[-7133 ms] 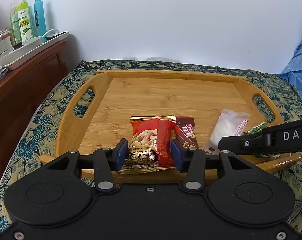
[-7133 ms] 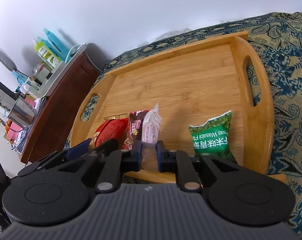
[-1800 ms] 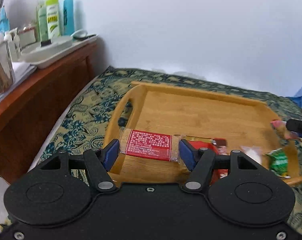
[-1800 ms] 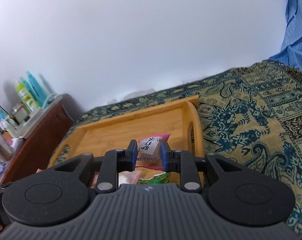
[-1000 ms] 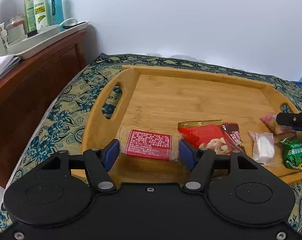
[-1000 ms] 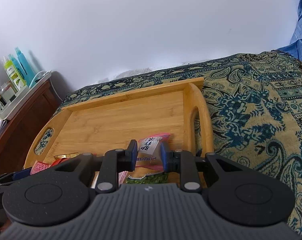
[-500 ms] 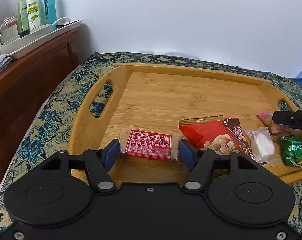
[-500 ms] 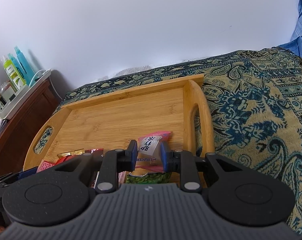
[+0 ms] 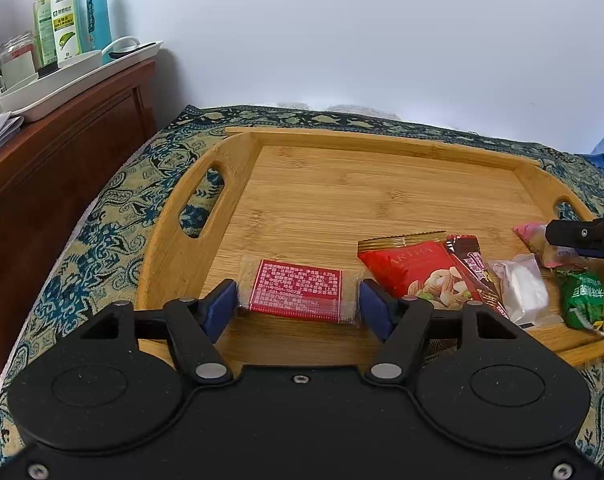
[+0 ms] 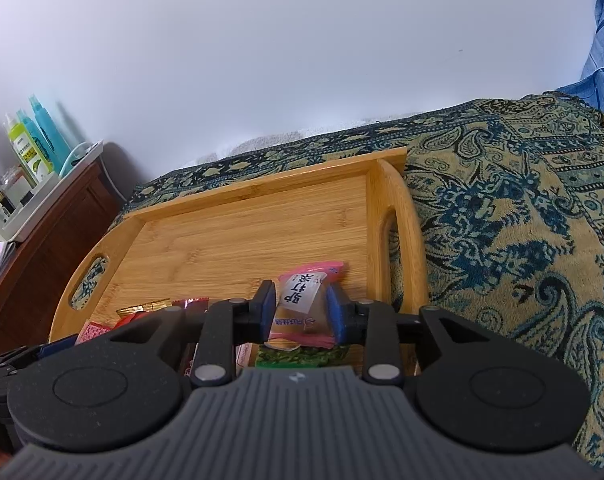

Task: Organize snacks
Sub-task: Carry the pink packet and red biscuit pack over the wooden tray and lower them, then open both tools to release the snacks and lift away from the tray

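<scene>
left wrist view: my left gripper (image 9: 298,306) has just eased wider, and the red snack packet (image 9: 296,292) lies between its pads on the wooden tray (image 9: 381,184), contact unclear. my right gripper (image 10: 300,314) has just opened further, loosely flanking the pink snack packet (image 10: 302,298) by the tray's right handle. further right sit nut, chocolate, white and green packets.
</scene>
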`<act>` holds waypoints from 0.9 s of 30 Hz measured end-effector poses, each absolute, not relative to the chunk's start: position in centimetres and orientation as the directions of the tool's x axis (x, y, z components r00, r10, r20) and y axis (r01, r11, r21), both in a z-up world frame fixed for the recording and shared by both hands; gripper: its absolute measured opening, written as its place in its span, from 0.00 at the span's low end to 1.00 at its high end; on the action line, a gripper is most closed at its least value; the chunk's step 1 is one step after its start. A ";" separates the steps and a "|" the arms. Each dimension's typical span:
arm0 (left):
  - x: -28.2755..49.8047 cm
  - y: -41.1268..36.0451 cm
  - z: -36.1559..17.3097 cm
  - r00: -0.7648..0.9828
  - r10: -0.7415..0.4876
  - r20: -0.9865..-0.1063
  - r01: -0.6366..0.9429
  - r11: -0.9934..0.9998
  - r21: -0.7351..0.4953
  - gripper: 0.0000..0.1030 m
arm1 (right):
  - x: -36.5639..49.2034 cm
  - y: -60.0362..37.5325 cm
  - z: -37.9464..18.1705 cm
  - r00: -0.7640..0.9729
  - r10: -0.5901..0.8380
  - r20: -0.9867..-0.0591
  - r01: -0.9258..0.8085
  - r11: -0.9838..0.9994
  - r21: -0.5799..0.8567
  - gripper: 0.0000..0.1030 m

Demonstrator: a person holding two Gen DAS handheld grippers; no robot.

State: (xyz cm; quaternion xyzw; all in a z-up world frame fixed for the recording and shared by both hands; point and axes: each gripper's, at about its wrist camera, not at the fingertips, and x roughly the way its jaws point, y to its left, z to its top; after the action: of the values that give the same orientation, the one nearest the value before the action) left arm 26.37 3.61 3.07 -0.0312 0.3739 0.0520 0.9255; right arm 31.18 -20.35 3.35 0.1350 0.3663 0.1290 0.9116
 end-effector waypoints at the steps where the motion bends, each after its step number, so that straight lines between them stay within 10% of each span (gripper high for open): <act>1: 26.3 3.6 3.1 0.712 0.072 -0.698 -0.119 0.993 -0.018 0.65 | 31.1 -20.4 3.4 0.700 0.335 -0.631 -0.138 0.930 0.341 0.40; 16: 21.6 3.5 6.8 0.761 0.036 -0.648 -0.052 0.999 -0.007 0.93 | 27.3 -19.5 5.8 0.771 0.349 -0.532 -0.171 0.919 0.356 0.78; 27: 15.1 4.3 7.8 0.778 0.003 -0.628 -0.035 0.999 -0.039 0.99 | 20.5 -17.8 6.9 0.824 0.342 -0.452 -0.242 0.933 0.265 0.84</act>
State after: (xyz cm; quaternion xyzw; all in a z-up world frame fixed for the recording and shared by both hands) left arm 15.07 4.25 7.78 -0.0241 0.3326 0.0101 0.9427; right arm 20.46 -17.84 6.92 0.0985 0.2538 0.1538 0.9499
